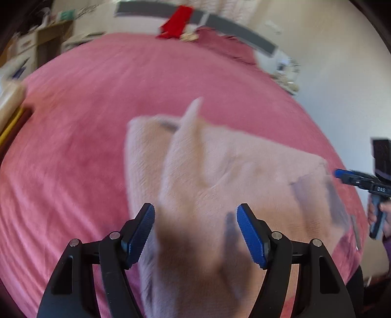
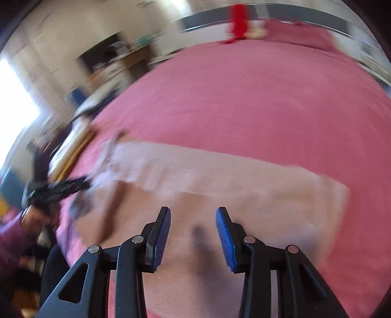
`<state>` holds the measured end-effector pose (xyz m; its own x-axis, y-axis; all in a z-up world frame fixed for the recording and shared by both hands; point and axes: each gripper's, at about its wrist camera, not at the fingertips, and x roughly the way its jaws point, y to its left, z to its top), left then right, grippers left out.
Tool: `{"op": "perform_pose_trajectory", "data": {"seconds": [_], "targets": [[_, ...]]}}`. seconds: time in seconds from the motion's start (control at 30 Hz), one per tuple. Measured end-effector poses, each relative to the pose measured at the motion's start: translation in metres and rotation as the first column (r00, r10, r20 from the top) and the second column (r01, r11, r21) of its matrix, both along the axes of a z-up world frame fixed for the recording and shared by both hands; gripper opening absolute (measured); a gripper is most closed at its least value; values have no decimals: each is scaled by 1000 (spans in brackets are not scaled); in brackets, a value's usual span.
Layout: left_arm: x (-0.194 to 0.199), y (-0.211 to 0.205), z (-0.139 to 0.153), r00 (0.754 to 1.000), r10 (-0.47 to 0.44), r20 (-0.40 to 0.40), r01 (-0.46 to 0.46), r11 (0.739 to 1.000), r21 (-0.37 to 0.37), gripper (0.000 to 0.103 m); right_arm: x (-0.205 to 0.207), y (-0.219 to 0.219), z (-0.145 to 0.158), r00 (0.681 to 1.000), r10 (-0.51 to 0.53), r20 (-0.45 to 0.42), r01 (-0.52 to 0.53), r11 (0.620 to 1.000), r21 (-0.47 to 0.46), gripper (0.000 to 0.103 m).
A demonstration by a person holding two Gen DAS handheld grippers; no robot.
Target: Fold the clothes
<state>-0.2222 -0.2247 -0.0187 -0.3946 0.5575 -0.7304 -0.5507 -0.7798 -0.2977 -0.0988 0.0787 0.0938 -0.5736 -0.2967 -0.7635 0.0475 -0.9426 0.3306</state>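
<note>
Two grippers hover released over the pale pink garment (image 1: pixel 220 171) lying part-folded on the pink bed (image 1: pixel 85 110): left gripper (image 1: pixel 195 232) and right gripper (image 2: pixel 193 232) hold nothing. Toward twelve o'clock a loose flap sticks up; judged risk: it flops back, or a hurried regrasp pinches several layers and skews the fold.

Premises are presenting as a domestic bedroom. A wide bed under a pink bedspread (image 1: pixel 97 122) is filling the space ahead of both grippers. A dark headboard (image 1: pixel 234 24) is running along the far wall, a red item (image 1: pixel 176 22) lying by it. Cluttered shelving (image 2: pixel 114 61) is standing far left.
</note>
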Motion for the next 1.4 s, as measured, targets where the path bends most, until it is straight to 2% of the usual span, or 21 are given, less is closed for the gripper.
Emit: {"op": "perform_pose_trajectory", "data": {"seconds": [0.1,0.2,0.33,0.43,0.47,0.53,0.57,0.67,0.77,0.83,0.87,0.9,0.93,1.03,1.13,1.17,1.23,1.27,1.3,1.33,1.4], "targets": [[-6,27,13,991,-111,-75,106,992,-66,71,-3,-21,3,997,77,1,-77,997,33,39],[-14,56,11,972,-227,-60,218,966,-138,71,-3,-17,0,997,77,4,-77,996,46,38],[-18,88,3,933,-356,-53,339,918,-206,71,10,29,0,998,-55,20,53,996,77,38],[-23,95,-13,924,-383,-4,370,893,-256,71,30,72,-3,984,-176,36,176,984,-19,38],[-22,97,-16,920,-392,-11,373,885,-278,70,37,85,-5,978,-205,46,207,978,-37,38],[-18,100,-17,913,-407,-37,376,871,-316,54,51,102,-8,967,-248,57,251,968,-33,38],[-17,102,-17,912,-407,-46,371,869,-328,37,57,107,-9,963,-263,59,265,964,-23,38],[-21,99,-10,926,-376,-37,349,890,-294,21,72,121,-16,951,-302,67,302,953,4,38],[-26,95,1,941,-335,-51,308,909,-281,20,76,126,-20,942,-331,65,331,944,3,38],[-32,87,5,952,-302,-57,278,927,-253,20,68,122,-20,950,-308,57,307,951,24,38],[-35,83,6,957,-286,-44,269,935,-230,17,65,120,-20,953,-297,53,295,955,35,38],[-37,80,6,961,-274,-31,262,942,-211,9,61,118,-20,957,-285,50,283,958,45,38],[-38,80,5,964,-266,-26,256,946,-200,8,58,116,-20,961,-274,46,271,961,56,38],[-35,78,3,968,-251,-25,242,951,-191,7,42,109,-19,971,-236,26,232,966,115,38],[-24,85,5,954,-299,-35,291,946,-143,8,25,101,-20,990,-138,20,133,978,164,38],[-21,89,6,948,-316,-40,309,942,-133,10,21,100,-21,993,-110,34,103,979,178,38],[-22,101,4,939,-342,-44,333,933,-136,21,13,101,-28,994,-75,84,60,983,175,37],[-26,107,1,938,-342,-52,332,931,-151,35,10,102,-32,993,-58,106,39,985,168,35],[-26,104,-1,939,-341,-54,328,931,-162,45,9,104,-34,993,-39,113,24,990,138,25],[-20,90,-4,938,-343,-47,331,930,-162,46,9,104,-35,992,-32,120,15,990,138,22],[-19,85,-11,939,-342,-30,332,927,-175,46,10,104,-36,991,-21,133,2,990,143,6]]}}
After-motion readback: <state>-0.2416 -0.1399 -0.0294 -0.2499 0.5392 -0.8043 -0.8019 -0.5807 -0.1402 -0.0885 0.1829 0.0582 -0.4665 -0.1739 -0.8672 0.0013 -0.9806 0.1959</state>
